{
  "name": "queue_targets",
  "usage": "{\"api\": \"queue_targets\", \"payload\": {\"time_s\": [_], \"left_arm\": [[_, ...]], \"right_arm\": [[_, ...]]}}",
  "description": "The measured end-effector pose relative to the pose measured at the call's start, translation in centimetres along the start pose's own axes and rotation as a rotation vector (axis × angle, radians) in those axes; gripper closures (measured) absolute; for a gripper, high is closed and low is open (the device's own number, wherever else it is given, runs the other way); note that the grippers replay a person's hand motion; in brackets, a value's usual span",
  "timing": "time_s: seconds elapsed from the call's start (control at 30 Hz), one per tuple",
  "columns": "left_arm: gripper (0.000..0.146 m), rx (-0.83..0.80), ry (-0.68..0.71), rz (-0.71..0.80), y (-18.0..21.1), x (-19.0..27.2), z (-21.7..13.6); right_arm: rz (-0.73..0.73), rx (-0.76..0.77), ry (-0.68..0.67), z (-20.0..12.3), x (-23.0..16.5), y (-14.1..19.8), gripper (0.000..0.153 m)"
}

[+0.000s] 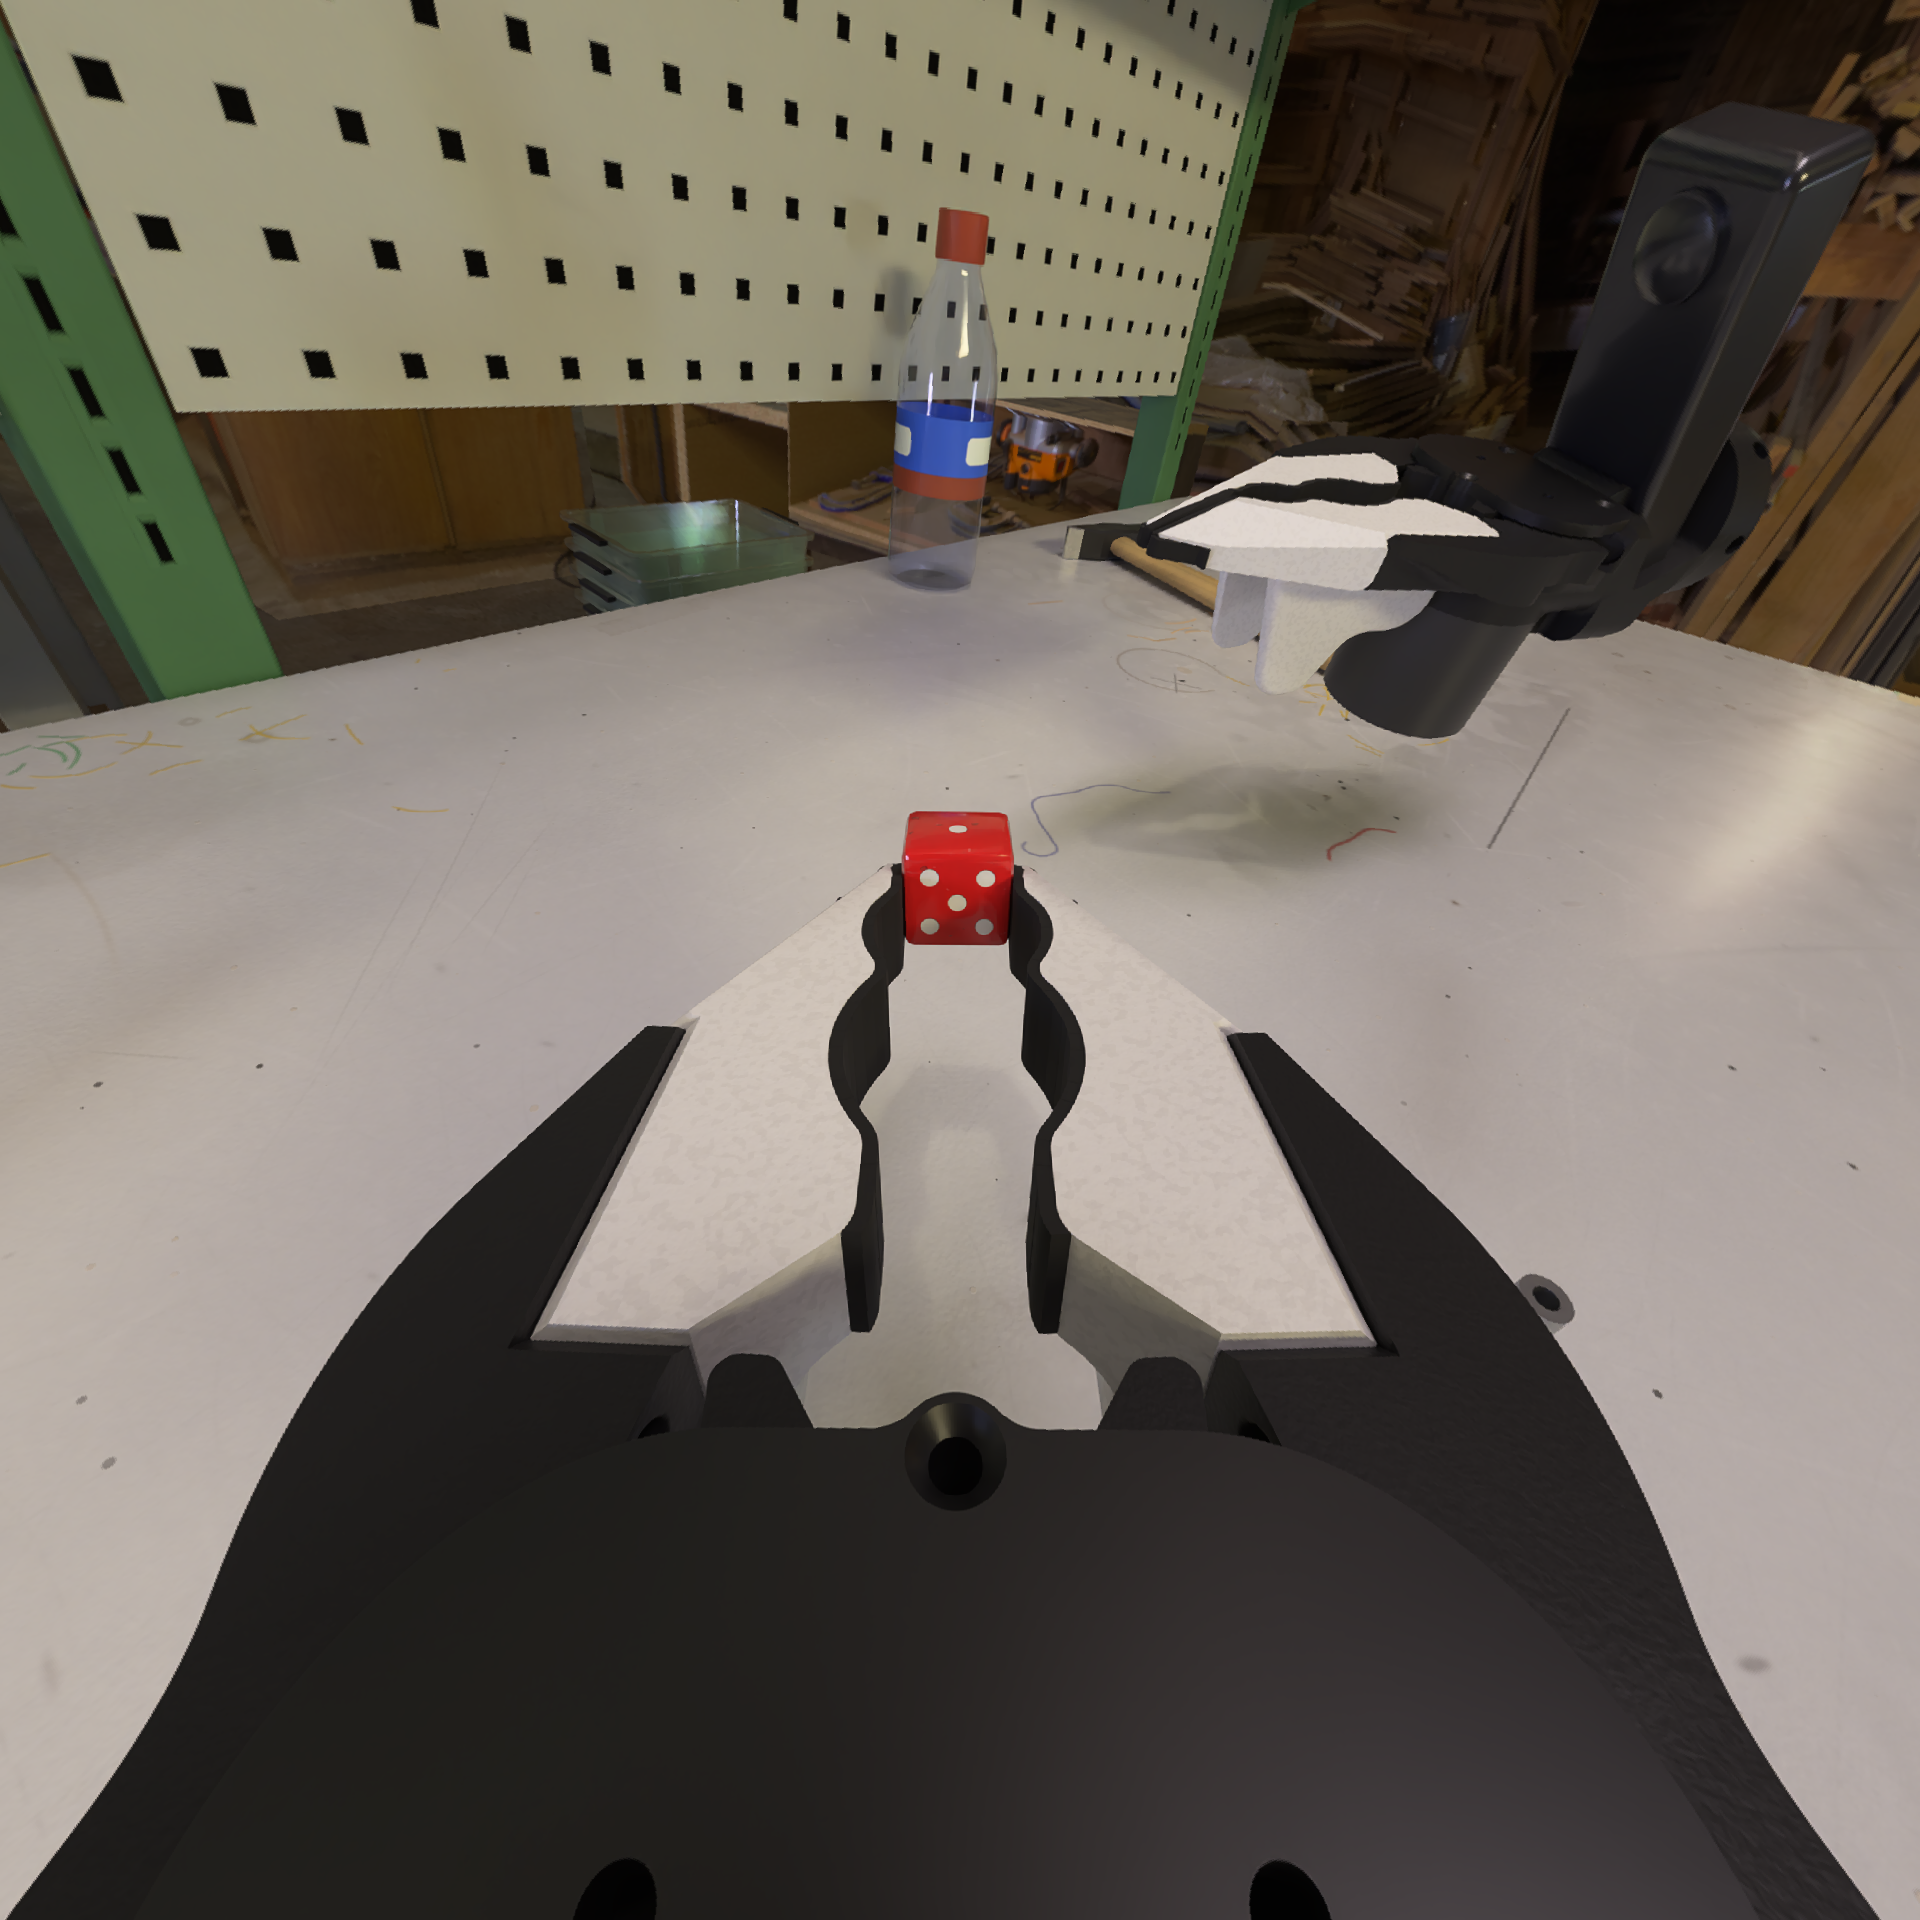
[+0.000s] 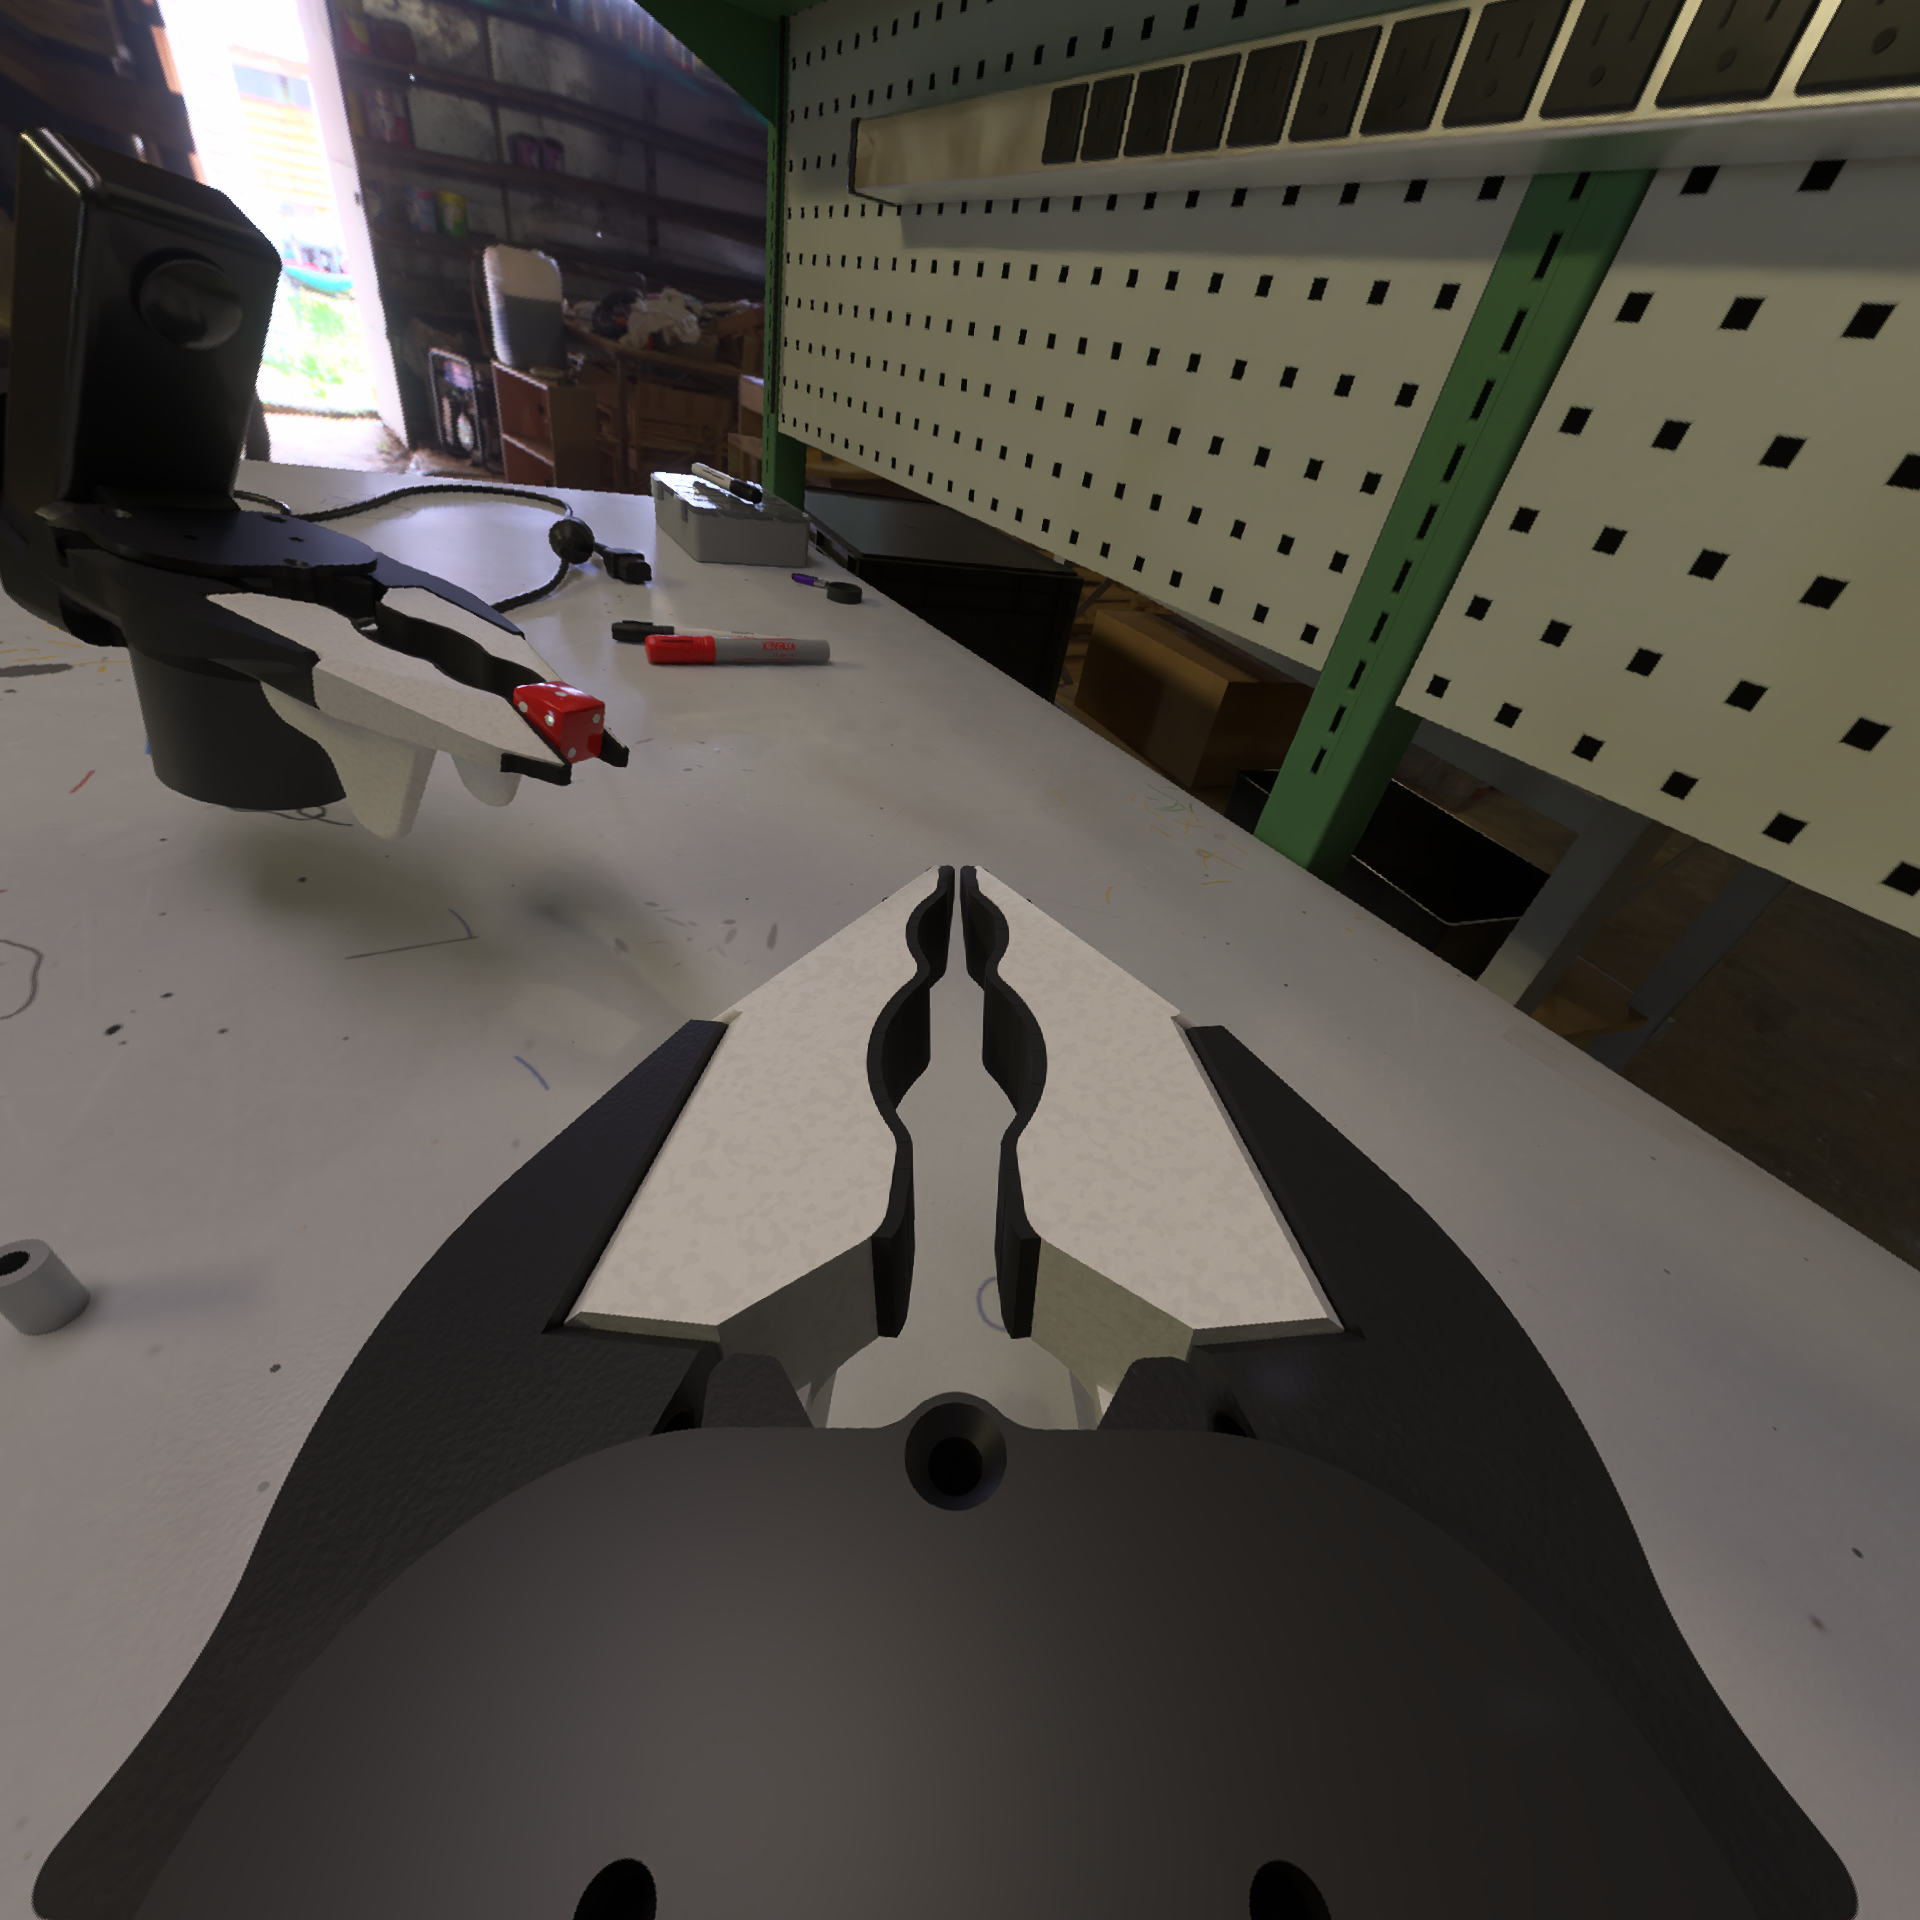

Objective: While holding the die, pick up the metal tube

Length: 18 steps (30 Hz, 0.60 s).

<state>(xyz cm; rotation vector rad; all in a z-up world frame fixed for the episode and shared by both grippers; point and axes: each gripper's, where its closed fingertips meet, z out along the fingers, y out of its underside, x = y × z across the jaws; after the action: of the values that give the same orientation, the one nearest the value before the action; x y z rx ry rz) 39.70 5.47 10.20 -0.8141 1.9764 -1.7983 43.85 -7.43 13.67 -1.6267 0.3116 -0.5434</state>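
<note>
My left gripper [image 1: 956,871] is shut on a red die [image 1: 956,883] with white pips, pinched at the fingertips a little above the white table [image 1: 416,935]. The same gripper [image 2: 584,744] and die [image 2: 561,717] show at the upper left of the right wrist view. My right gripper [image 2: 957,875] is shut and empty, above the table near its back edge. It also shows at the upper right of the left wrist view [image 1: 1158,535]. The metal tube [image 2: 40,1283], short and grey, lies on the table at that view's left edge, apart from both grippers. A small part of it peeks out [image 1: 1546,1299].
A clear bottle [image 1: 943,416] with a red cap stands at the back edge, a hammer [image 1: 1153,561] beside it. A red marker [image 2: 732,649], a black cable [image 2: 561,540] and a grey box [image 2: 727,525] lie farther along. A pegboard [image 2: 1143,364] rises behind the table.
</note>
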Motion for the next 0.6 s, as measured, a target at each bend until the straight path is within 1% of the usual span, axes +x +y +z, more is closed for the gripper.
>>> {"api": "queue_targets", "payload": {"time_s": [0.6], "left_arm": [[0.127,-0.002,0.001,0.000,0.04,0.03,0.02]], "right_arm": [[-0.013,-0.021,-0.009,0.25,-0.36,0.29,0.152]]}}
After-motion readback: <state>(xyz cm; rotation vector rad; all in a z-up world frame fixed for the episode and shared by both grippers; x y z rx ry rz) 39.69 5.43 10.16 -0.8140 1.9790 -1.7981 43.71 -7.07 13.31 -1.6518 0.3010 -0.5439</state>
